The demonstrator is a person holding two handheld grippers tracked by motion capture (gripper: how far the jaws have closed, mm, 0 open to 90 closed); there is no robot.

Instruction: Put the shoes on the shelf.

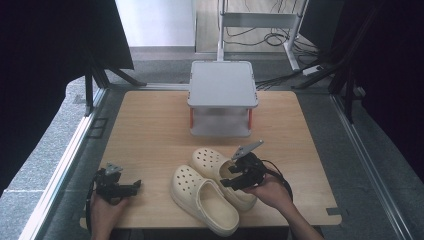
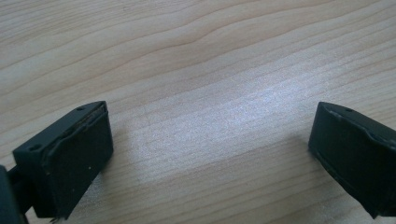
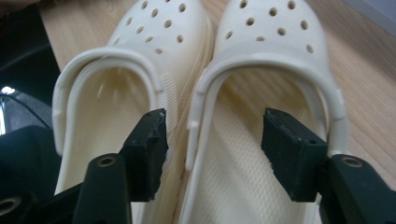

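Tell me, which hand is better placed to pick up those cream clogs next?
Probably the right. Its tool sits at the heel of the right-hand clog, jaws open and not gripping. The left tool rests open over bare table, apart from the left-hand clog.

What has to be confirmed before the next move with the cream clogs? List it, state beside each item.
1. Right gripper jaws apart, pads pressing on nothing: ok; one jaw stands over each shoe.
2. Pair of cream perforated foam clogs side by side, touching, toes towards the far edge: ok.
3. Both clogs upright on their soles: ok.
4. Left gripper open over bare wooden tabletop, nothing between its jaws: ok.
5. Top of the grey two-tier shelf with orange posts free: ok.
6. Lower tier of that shelf free: cannot tell, mostly hidden.
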